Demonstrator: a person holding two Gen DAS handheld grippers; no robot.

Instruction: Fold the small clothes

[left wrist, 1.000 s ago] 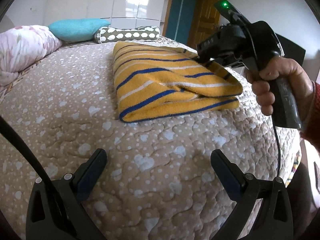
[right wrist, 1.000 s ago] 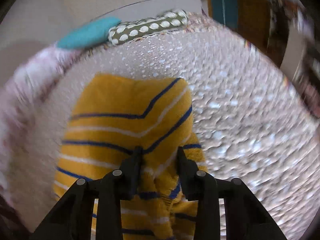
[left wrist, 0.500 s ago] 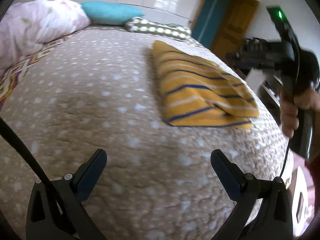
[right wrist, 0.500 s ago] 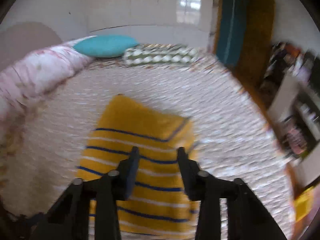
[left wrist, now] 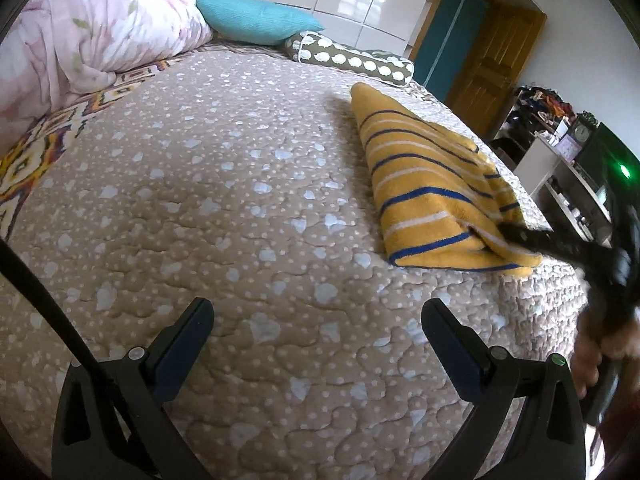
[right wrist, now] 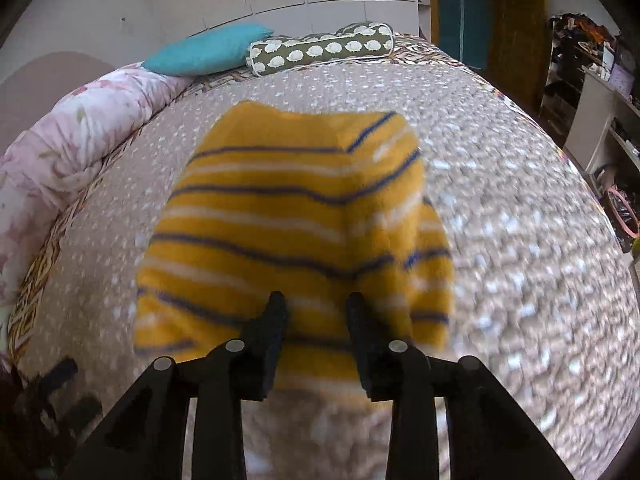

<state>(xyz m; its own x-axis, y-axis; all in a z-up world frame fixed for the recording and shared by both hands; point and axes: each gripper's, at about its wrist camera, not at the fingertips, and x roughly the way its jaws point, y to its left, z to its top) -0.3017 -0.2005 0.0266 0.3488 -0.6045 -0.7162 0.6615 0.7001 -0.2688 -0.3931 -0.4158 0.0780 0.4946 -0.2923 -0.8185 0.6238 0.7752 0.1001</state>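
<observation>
A folded yellow garment with blue and white stripes (left wrist: 428, 184) lies on the beige quilted bed (left wrist: 240, 200). It fills the middle of the right wrist view (right wrist: 296, 216). My left gripper (left wrist: 316, 324) is open and empty, low over the quilt, well short of the garment. My right gripper (right wrist: 316, 304) has its fingers narrowly apart with nothing between them, at the garment's near edge. In the left wrist view its fingertips (left wrist: 516, 234) reach the garment's right near corner.
A pink floral duvet (left wrist: 80, 48), a teal pillow (left wrist: 256, 18) and a spotted bolster (left wrist: 352, 60) lie at the head of the bed. A wooden door (left wrist: 492, 56) and cluttered shelves (left wrist: 560, 152) stand to the right. The bed's edge drops off at the right.
My right gripper let go of the garment, lifted away, then came back down to its near edge. My left gripper swung left and stays open.
</observation>
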